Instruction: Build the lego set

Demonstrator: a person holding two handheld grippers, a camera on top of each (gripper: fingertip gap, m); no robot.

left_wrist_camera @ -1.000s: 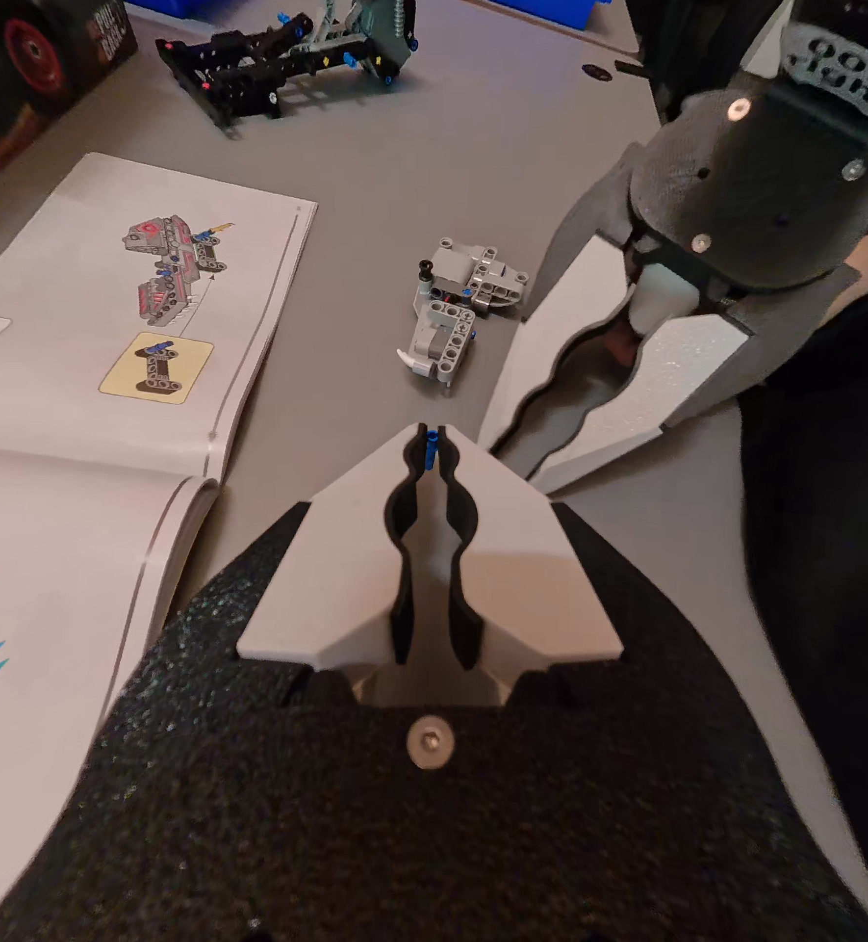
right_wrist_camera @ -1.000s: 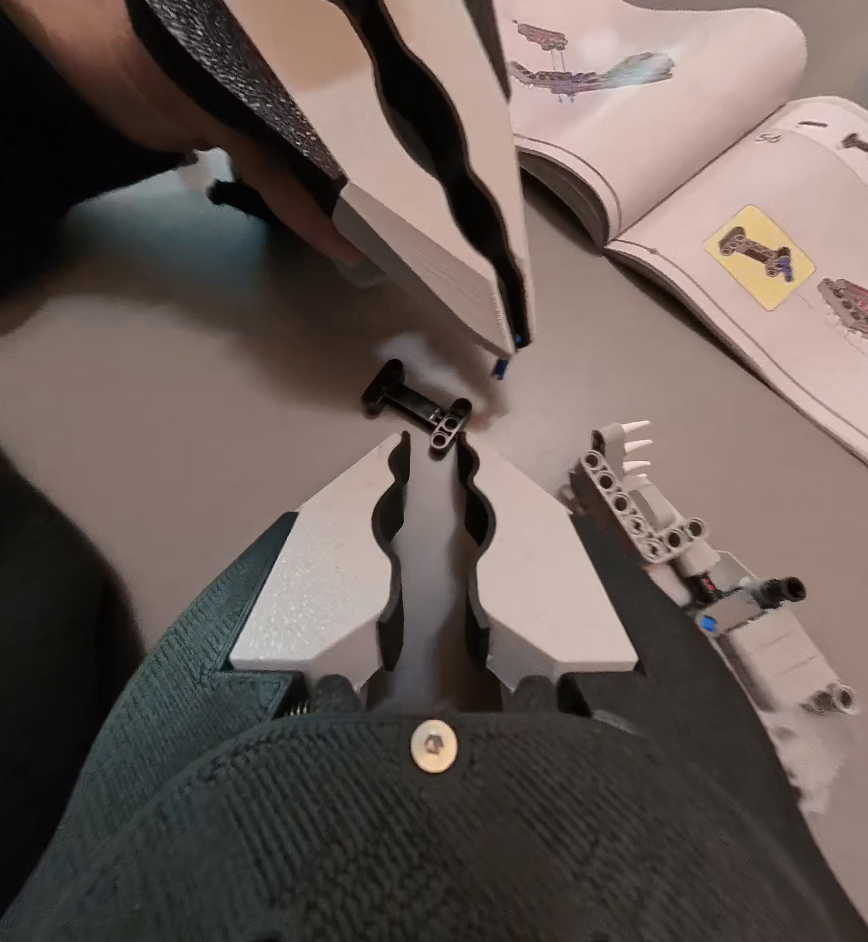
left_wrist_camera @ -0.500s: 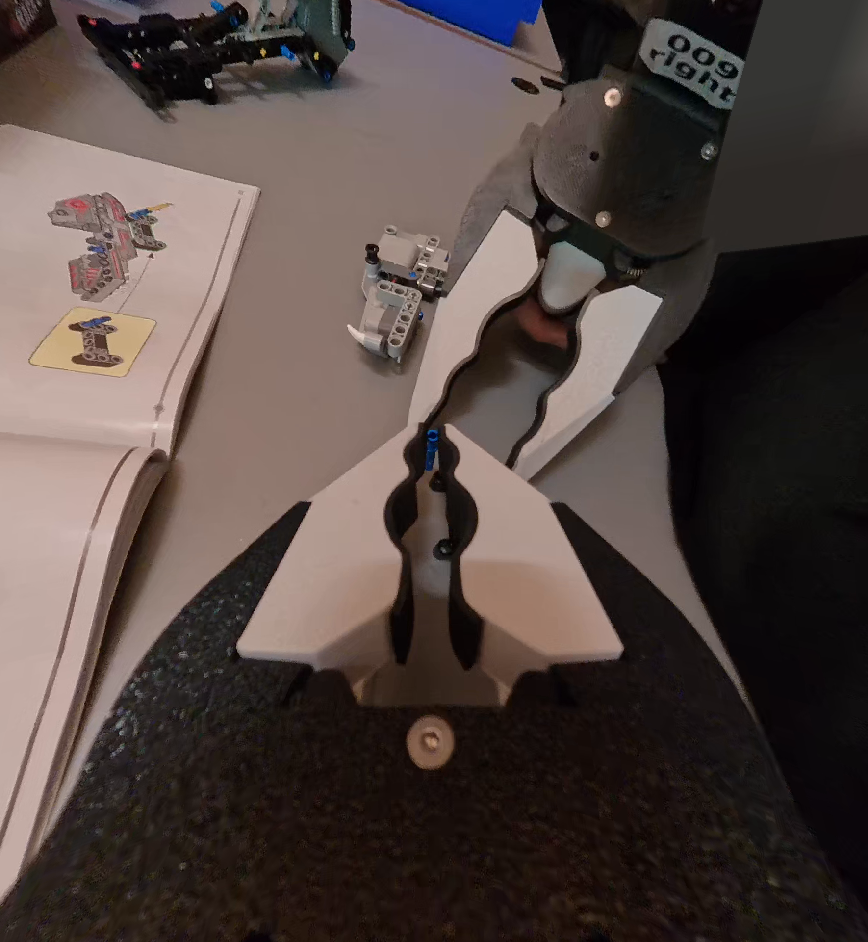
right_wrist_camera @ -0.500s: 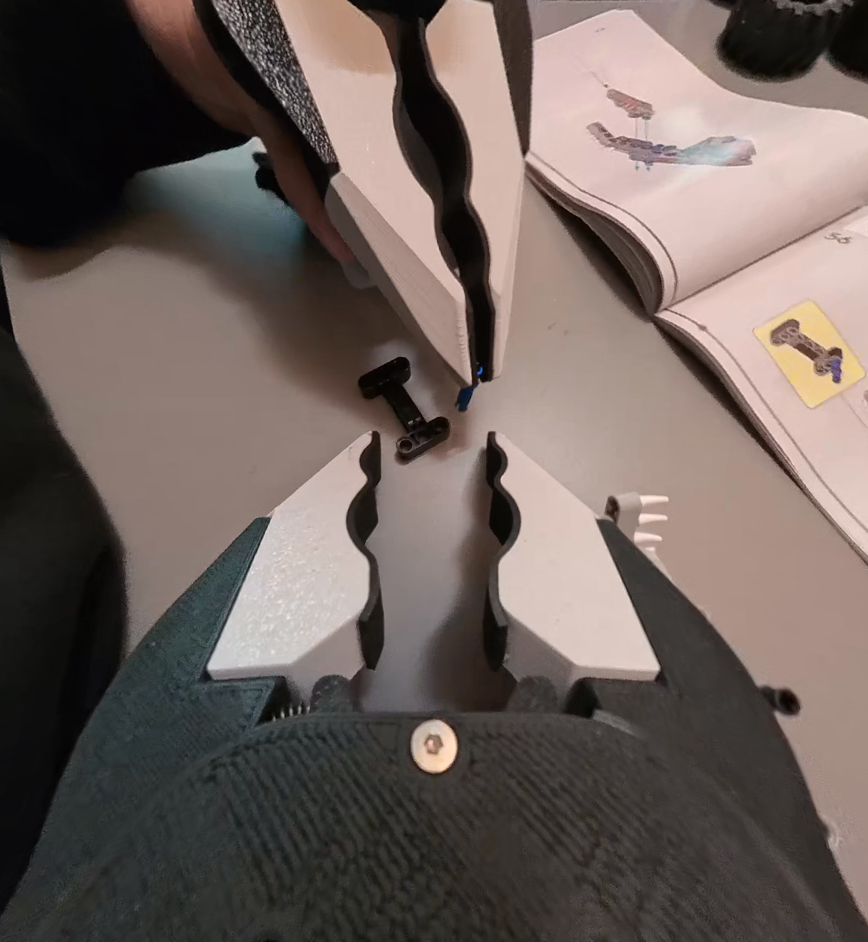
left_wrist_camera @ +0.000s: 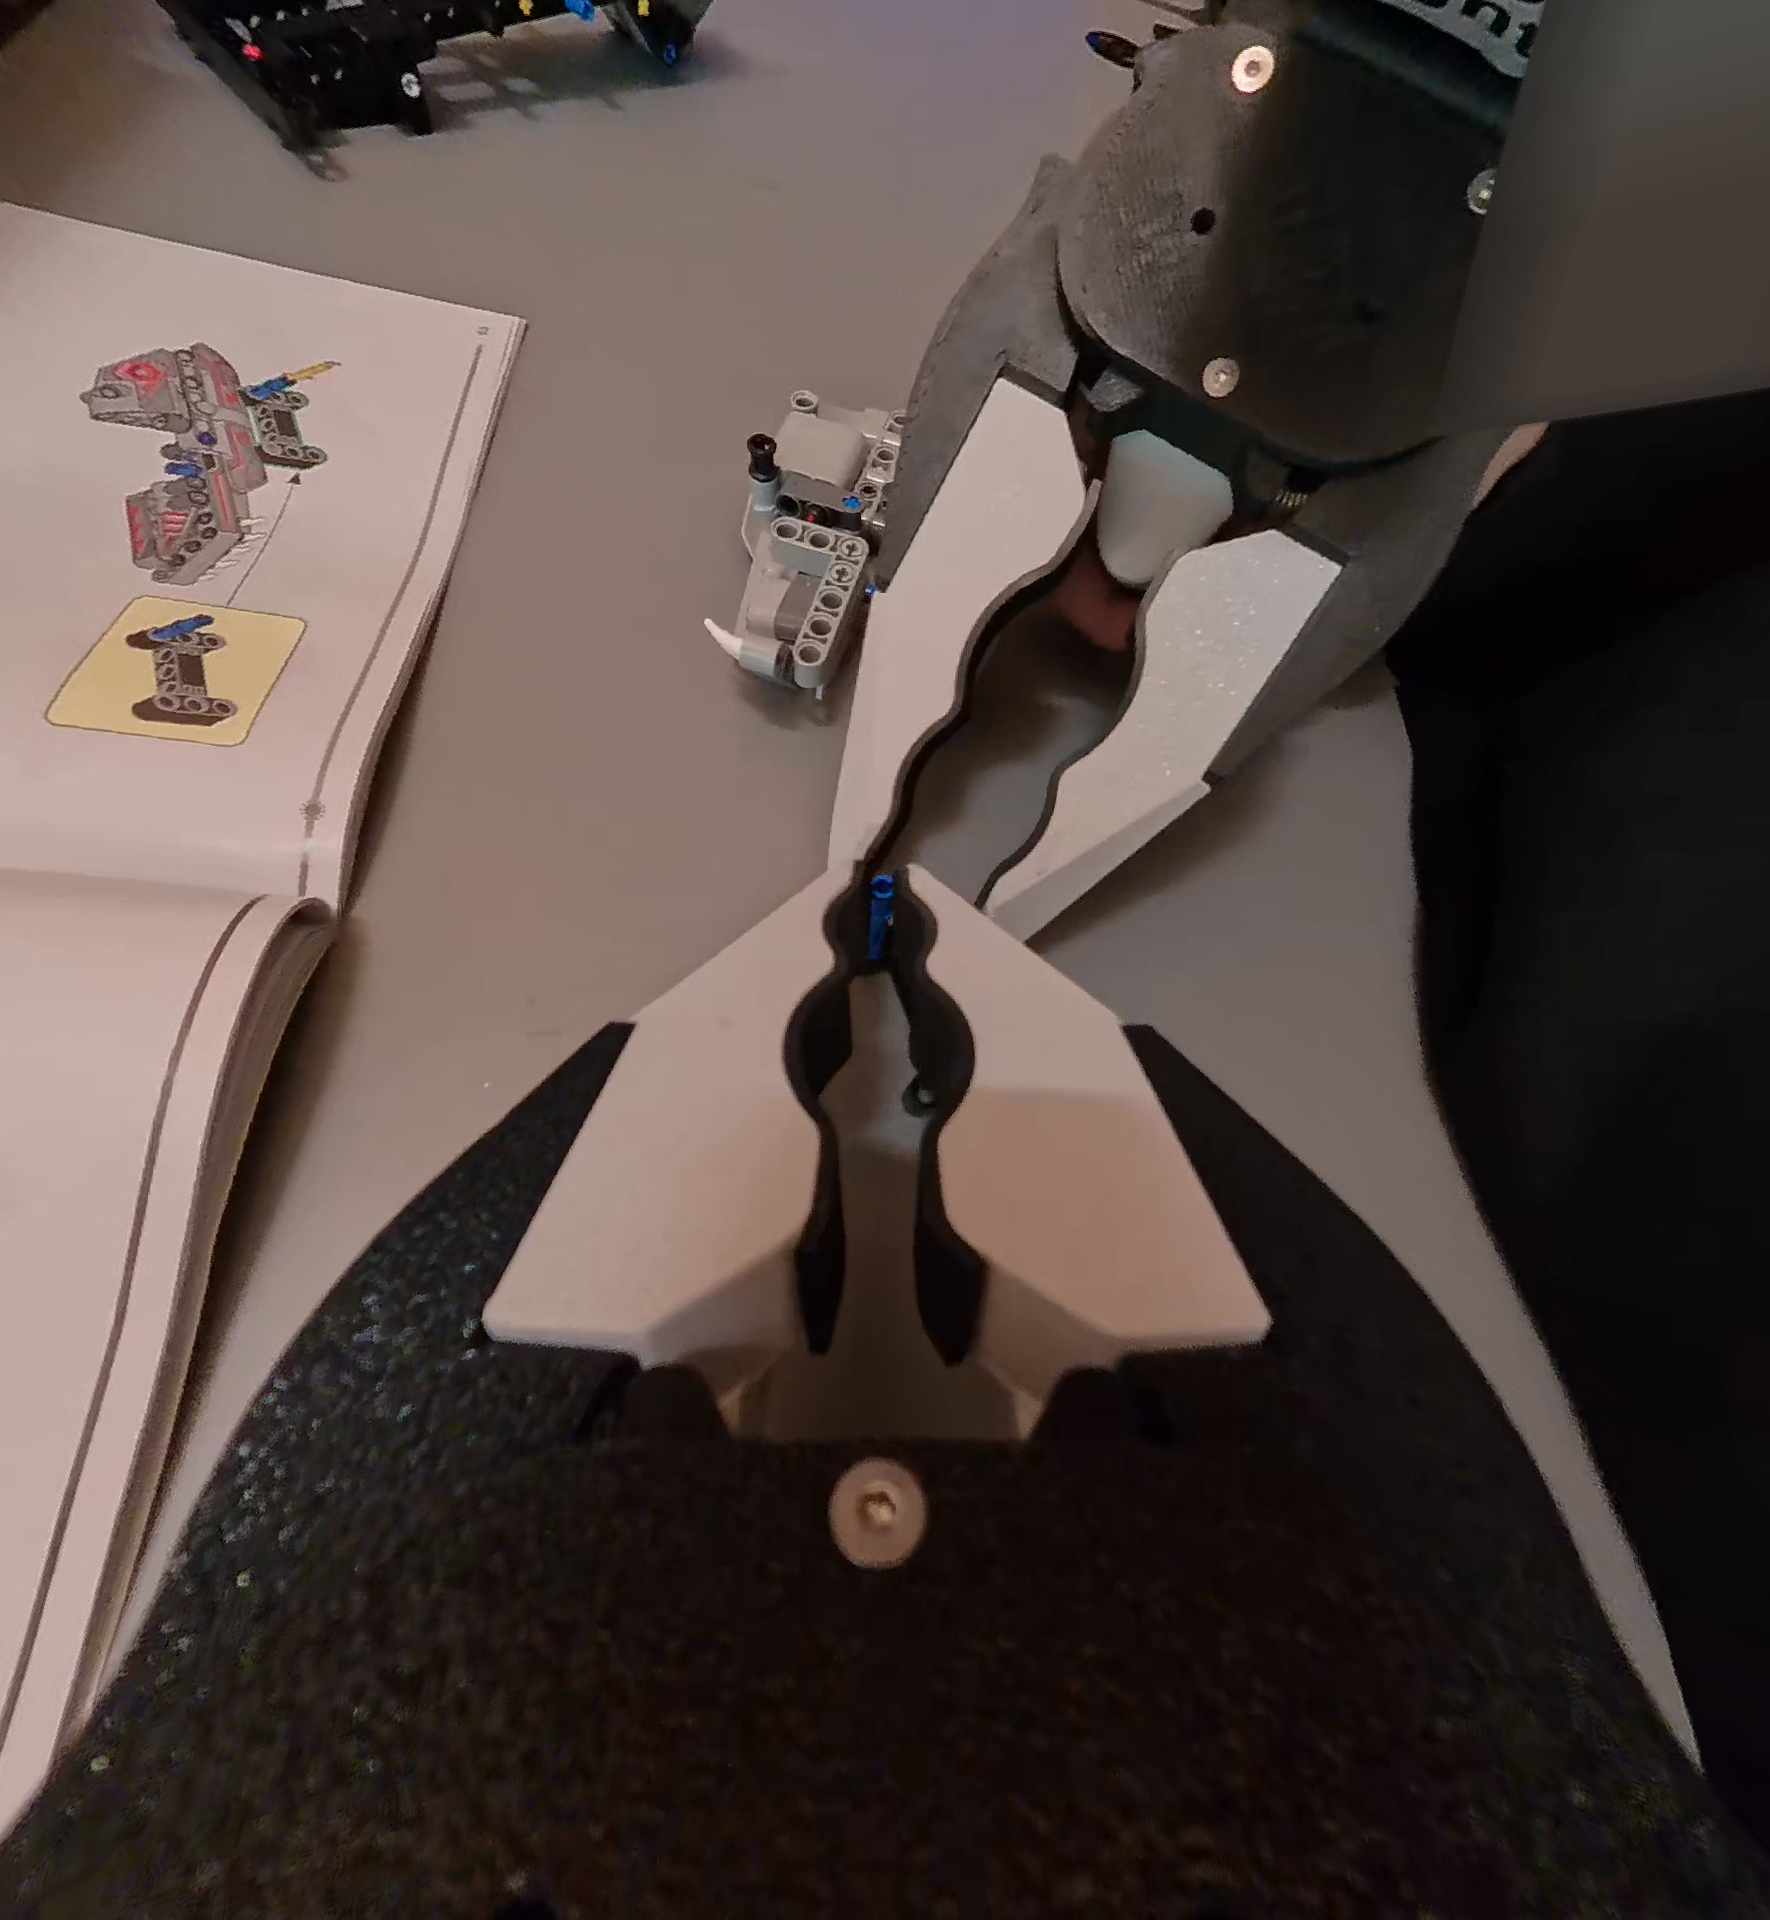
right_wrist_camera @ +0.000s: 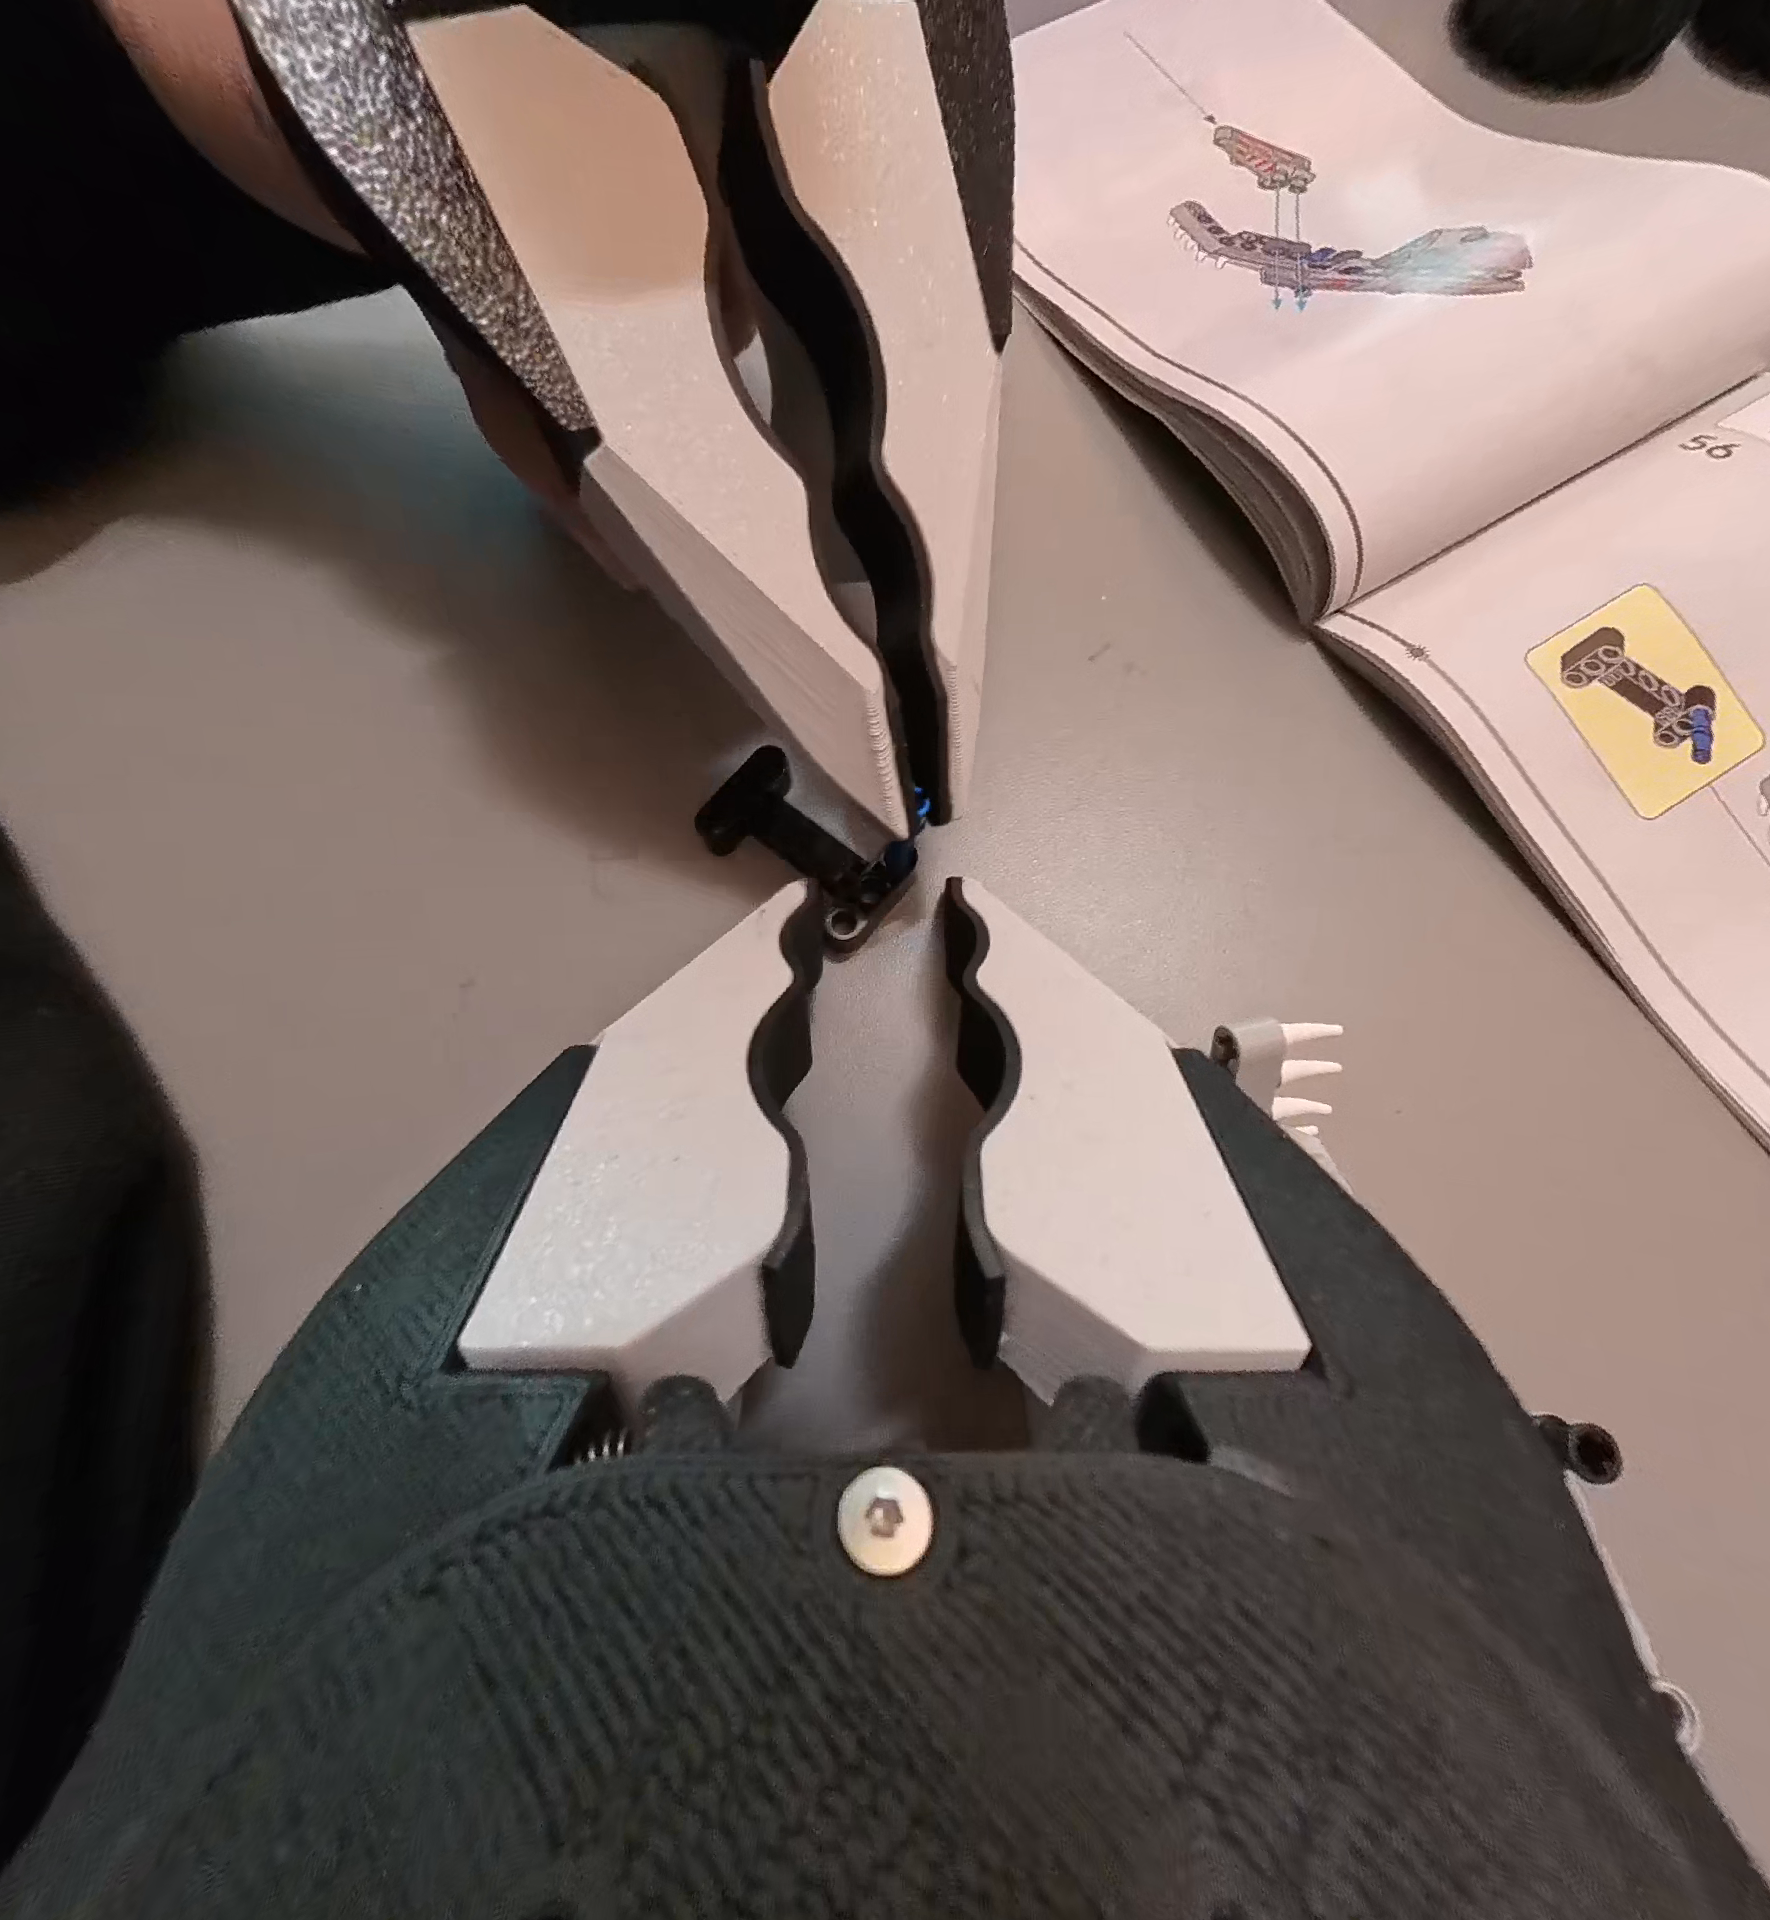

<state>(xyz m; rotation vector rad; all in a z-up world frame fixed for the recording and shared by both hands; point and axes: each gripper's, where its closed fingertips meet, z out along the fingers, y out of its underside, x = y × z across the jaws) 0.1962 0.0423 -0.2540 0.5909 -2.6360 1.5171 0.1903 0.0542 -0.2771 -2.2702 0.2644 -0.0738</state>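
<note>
One tool (left_wrist_camera: 879,894) pinching blue pin (left_wrist_camera: 879,914)

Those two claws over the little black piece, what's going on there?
A person is building a Lego set with two hand-held claws. The left claw pinches a small blue pin and brings it down to one end of a black piece lying on the grey table. The right claw is open beside that piece. An instruction booklet lies open nearby.

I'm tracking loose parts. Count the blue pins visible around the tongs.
1: a blue pin pinched in the left tongs, its tip at the black beam on the table. Others may be hidden.
</note>
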